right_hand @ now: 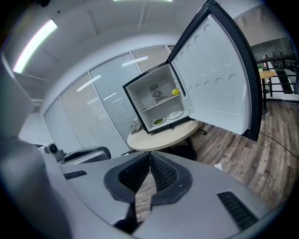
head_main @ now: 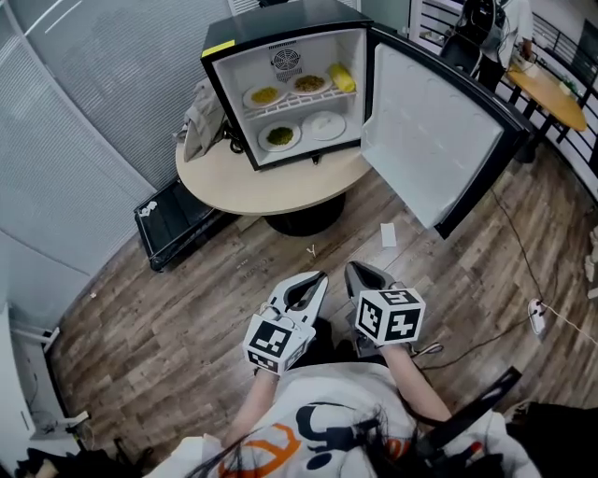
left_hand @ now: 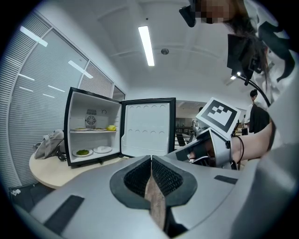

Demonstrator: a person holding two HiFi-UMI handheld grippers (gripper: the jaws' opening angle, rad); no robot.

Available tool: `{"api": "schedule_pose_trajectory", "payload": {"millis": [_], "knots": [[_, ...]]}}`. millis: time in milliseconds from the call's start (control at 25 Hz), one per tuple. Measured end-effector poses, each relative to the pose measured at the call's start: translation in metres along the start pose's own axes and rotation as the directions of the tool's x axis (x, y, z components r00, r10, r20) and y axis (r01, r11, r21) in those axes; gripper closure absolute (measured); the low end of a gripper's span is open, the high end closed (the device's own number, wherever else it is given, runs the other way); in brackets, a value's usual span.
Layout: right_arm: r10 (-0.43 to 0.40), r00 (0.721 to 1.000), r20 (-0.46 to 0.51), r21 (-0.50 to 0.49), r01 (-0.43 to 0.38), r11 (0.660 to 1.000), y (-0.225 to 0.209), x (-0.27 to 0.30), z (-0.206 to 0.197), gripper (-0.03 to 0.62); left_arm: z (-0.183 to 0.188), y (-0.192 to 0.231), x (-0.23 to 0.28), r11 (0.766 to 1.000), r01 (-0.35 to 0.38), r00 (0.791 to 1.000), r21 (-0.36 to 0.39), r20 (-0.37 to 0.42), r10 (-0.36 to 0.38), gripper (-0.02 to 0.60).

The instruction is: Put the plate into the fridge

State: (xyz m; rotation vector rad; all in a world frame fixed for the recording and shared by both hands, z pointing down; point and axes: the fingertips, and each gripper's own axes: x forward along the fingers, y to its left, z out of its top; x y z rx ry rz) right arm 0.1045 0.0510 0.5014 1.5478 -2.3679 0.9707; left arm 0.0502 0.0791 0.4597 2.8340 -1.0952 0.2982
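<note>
A black mini fridge (head_main: 280, 24) stands open on a round table (head_main: 280, 185), its door (head_main: 430, 140) swung out to the right. On its lower shelf lie a white plate (head_main: 324, 125) and a plate of green food (head_main: 279, 136). The upper shelf carries two plates of yellow food (head_main: 265, 95) and a yellow item (head_main: 342, 77). My left gripper (head_main: 318, 277) and right gripper (head_main: 353, 270) hover side by side over the floor, well short of the table. Both are shut and hold nothing. In the left gripper view the left gripper (left_hand: 151, 158) points at the fridge; the right gripper (right_hand: 150, 156) does the same.
A grey cloth (head_main: 201, 117) lies on the table left of the fridge. A black case (head_main: 177, 220) sits on the wood floor by the table's left side. A scrap of paper (head_main: 389, 234) and a cable with a plug (head_main: 537, 314) lie on the floor. A person (head_main: 486, 37) stands at the back right.
</note>
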Motion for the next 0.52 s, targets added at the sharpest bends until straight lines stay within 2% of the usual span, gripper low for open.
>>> {"api": "schedule_pose_trajectory", "payload": {"millis": [520], "knots": [[-0.016,1.0,0.02,0.021,0.015,1.0,-0.013,-0.001,0.011,0.569,0.005,-0.009,0.016,0.999,0.042,0.999,0.021,-0.008,-0.041,0.568]]}}
